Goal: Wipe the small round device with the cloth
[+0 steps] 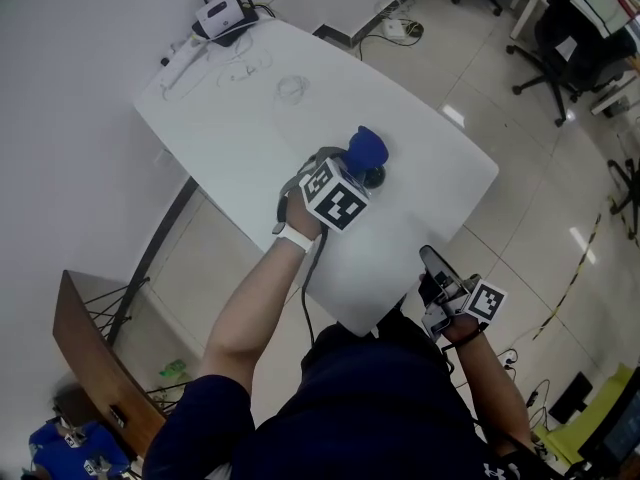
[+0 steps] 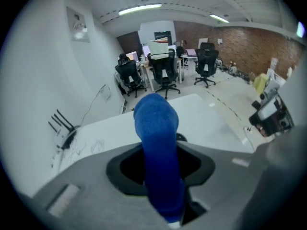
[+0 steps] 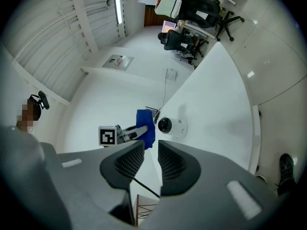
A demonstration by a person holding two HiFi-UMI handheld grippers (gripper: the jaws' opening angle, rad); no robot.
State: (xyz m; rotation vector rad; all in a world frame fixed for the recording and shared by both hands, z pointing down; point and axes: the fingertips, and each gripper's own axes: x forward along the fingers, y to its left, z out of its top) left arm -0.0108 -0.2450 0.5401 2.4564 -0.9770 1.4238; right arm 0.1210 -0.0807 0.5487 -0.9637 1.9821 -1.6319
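Note:
A blue cloth (image 1: 366,148) sticks up from my left gripper (image 1: 358,164), which is shut on it over the middle of the white table (image 1: 250,118). In the left gripper view the cloth (image 2: 157,143) fills the space between the jaws and hides most of the small round device (image 2: 181,137). That device (image 1: 374,177) lies on the table just beside the cloth; from the right gripper view it is a white cylinder with a dark lens (image 3: 171,126), with the cloth (image 3: 145,126) right next to it. My right gripper (image 1: 432,260) hangs off the table's near edge, its jaws (image 3: 151,159) slightly apart and empty.
A router (image 1: 222,15) with antennas and loose cables sits at the table's far corner. Office chairs (image 1: 575,48) stand beyond the table on the right. A wooden cabinet (image 1: 90,348) is at the lower left on the floor.

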